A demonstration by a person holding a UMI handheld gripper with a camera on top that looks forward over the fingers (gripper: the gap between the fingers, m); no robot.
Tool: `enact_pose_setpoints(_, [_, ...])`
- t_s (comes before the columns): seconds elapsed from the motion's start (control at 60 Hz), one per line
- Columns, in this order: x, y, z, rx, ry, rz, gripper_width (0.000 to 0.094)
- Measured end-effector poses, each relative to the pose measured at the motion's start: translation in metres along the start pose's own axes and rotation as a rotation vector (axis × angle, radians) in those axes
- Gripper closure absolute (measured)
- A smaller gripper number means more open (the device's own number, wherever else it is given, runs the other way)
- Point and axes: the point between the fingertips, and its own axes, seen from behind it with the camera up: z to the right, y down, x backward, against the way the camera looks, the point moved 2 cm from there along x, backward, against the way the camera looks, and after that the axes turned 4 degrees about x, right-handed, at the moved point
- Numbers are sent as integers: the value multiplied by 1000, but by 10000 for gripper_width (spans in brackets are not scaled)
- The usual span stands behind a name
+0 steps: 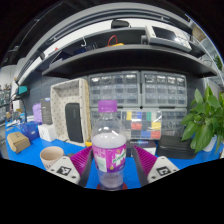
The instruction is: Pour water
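Low in the frame, the handheld two-finger gripper (110,160) shows pale fingers (68,168) with black-and-white square markers on their upper faces and bright magenta pads (145,159) lining their inner faces, left and right of centre.

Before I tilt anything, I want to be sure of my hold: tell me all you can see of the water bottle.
The water bottle is clear plastic with a purple cap and a pink label band around its lower body. It stands upright between the gripper fingers, whose pink pads sit close at both sides; whether they press on it is unclear. The cap looks on. Its base is hidden.
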Motion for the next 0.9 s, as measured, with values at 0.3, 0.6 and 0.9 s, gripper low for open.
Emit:
enact_pose_setpoints(0.3, [77,40,-9,-26,97,-112,80])
enact_pose_setpoints(0.6, [134,51,-36,-28,198,-141,82])
enact_pose_setpoints(0.9, [157,27,-54,-1,201,-97,73])
